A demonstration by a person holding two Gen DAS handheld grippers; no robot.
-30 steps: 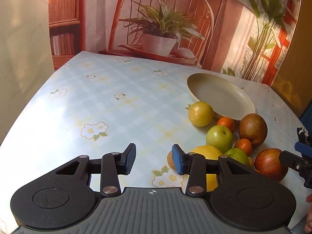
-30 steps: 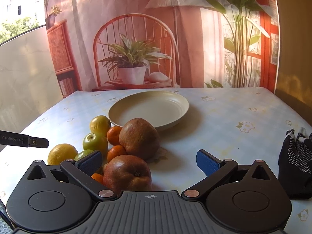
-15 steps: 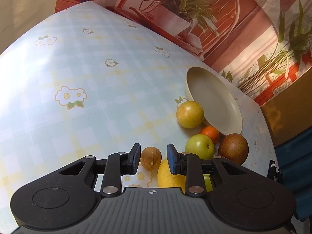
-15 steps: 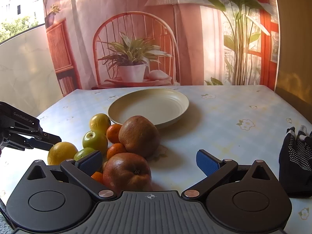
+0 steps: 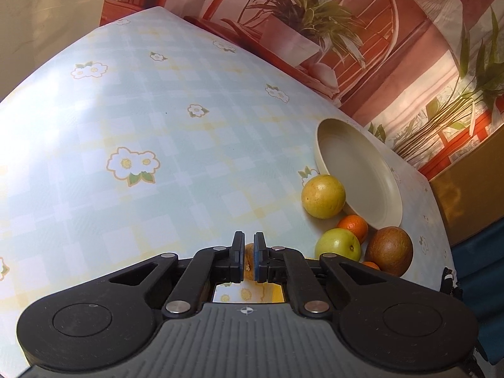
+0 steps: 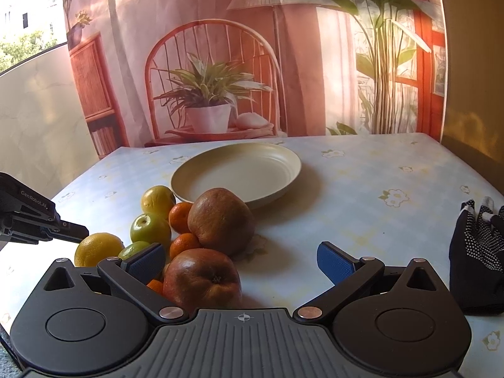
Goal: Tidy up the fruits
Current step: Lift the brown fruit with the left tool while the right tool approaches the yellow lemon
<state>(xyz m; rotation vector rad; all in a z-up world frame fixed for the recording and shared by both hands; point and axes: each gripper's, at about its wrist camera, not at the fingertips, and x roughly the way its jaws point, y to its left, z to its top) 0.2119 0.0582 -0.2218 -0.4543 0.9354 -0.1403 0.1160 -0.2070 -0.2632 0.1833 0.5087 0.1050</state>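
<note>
Your left gripper [image 5: 249, 260] pinches a small, round, matte brown fruit [image 5: 249, 261]; its long axis cannot be told. Your right gripper [image 6: 241, 260] fingers stand spread.

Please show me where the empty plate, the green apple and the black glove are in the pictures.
plate [image 6: 239, 170], right wrist view, bare inner bottom.
green apple [image 6: 150, 229], right wrist view, front of its skin.
black glove [image 6: 475, 245], right wrist view, dotted palm area.

Flowered table [image 6: 362, 195] with cream plate [image 6: 236, 173], clustered fruit [image 6: 220, 220], dark glove [image 6: 475, 252].
</note>
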